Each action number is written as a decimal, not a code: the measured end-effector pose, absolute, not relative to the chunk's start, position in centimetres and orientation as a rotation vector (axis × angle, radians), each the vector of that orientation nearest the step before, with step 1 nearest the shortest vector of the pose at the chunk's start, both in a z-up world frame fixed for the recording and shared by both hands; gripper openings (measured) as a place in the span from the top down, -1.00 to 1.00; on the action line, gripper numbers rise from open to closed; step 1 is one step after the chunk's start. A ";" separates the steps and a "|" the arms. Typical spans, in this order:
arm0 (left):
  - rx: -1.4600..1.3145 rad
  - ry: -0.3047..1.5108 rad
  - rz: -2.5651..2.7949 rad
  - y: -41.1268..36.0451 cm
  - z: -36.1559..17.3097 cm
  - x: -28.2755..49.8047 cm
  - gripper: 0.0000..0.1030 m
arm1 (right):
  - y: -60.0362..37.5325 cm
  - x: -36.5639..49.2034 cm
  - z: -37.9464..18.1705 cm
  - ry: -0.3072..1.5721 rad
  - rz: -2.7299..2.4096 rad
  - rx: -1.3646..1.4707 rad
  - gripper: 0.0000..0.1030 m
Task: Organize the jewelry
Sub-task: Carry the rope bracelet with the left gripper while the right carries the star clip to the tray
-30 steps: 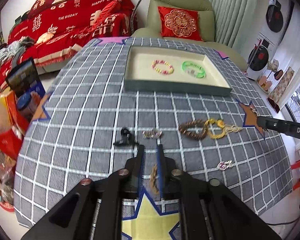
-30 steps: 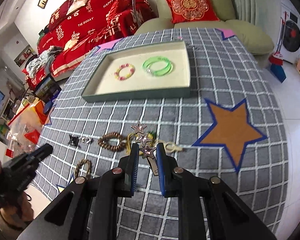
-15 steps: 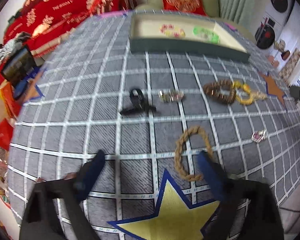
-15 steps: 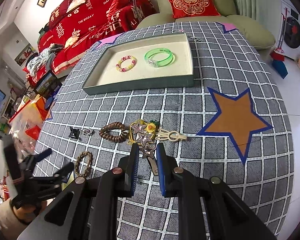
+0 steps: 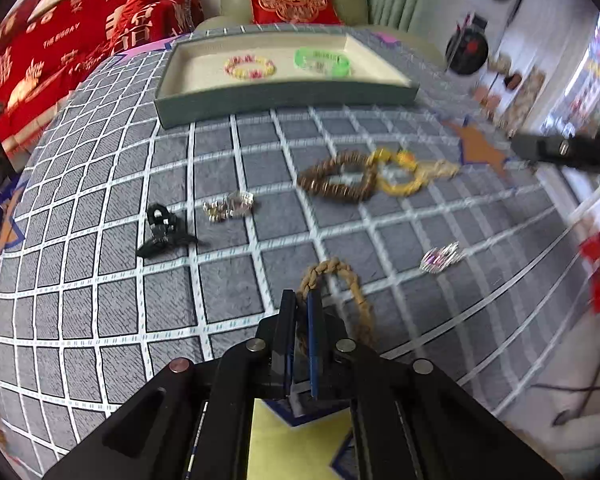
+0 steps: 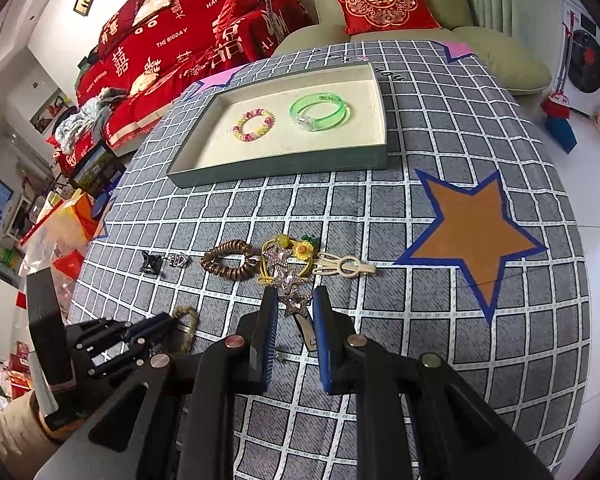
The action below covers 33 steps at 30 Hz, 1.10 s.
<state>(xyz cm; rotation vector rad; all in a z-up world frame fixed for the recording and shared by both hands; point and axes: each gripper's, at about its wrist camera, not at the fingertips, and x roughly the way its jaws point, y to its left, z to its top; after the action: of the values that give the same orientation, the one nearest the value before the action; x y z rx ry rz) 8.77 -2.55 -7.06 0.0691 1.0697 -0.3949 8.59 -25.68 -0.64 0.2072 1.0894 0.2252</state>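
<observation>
A tan braided rope bracelet (image 5: 340,270) lies near the front edge of the grey checked tablecloth. My left gripper (image 5: 300,312) points down at it and is shut on its near strand. The right wrist view shows that gripper (image 6: 168,322) at the lower left, against the bracelet (image 6: 186,312). My right gripper (image 6: 295,292) hangs above the cloth, shut on the tail of a pink star hair clip (image 6: 286,278). At the back a green-walled tray (image 6: 284,168) holds a pink and yellow bead bracelet (image 6: 254,124) and a green bangle (image 6: 320,112).
On the cloth lie a brown bead bracelet (image 5: 336,180), a yellow flower hair tie (image 6: 296,250), a beige clip (image 6: 348,268), a black claw clip (image 5: 160,232), a small silver piece (image 5: 230,204) and a sparkly piece (image 5: 440,258). A sofa and an armchair stand behind the table.
My left gripper dropped toward the cloth, spread its jaws wide around the rope bracelet, then closed on it. The right gripper rose slightly, still holding the star clip.
</observation>
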 end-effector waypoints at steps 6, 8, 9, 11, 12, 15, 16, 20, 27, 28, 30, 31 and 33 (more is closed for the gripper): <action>-0.040 1.010 -0.443 -1.6 -1.9 10.6 0.71 | -26.4 9.0 1.9 1.046 0.213 0.200 0.63; -0.048 0.977 -0.450 -1.4 0.4 11.3 0.71 | -26.6 9.6 3.1 1.029 0.209 0.190 0.63; -0.047 0.962 -0.453 -1.3 1.4 11.5 0.71 | -26.7 10.0 3.7 1.020 0.208 0.186 0.63; -0.037 0.925 -0.455 -1.4 3.6 12.4 0.71 | -26.7 11.0 5.4 0.998 0.205 0.174 0.63; -0.033 0.913 -0.454 -1.3 4.4 12.8 0.71 | -26.7 11.3 5.9 0.989 0.203 0.167 0.63; -0.023 0.854 -0.443 -1.4 7.3 14.6 0.71 | -26.5 12.9 8.5 0.947 0.201 0.140 0.63; -0.026 0.839 -0.439 -1.4 8.1 15.2 0.71 | -26.3 13.4 9.2 0.934 0.201 0.130 0.63; -0.043 0.797 -0.406 -1.4 10.2 18.6 0.71 | -25.1 16.1 11.5 0.900 0.210 0.095 0.63; -0.086 0.822 -0.327 -2.0 8.3 25.5 0.71 | -24.0 21.7 11.3 0.899 0.192 0.055 0.63; -0.077 0.838 -0.314 -2.2 7.2 26.5 0.71 | -24.0 22.5 10.6 0.911 0.187 0.052 0.63; -0.057 0.863 -0.290 -2.7 5.2 28.1 0.71 | -24.0 24.0 8.7 0.939 0.183 0.063 0.63; -0.053 0.876 -0.281 -3.0 4.2 28.8 0.71 | -24.1 24.6 7.8 0.952 0.181 0.070 0.63; -0.053 0.906 -0.264 -3.2 2.1 30.1 0.71 | -24.3 25.7 5.7 0.981 0.175 0.084 0.63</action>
<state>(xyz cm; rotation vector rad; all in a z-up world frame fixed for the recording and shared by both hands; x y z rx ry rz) 30.11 -3.19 2.15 -0.0530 0.9055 -0.2638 25.71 -24.32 5.71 0.0838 0.9809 0.1751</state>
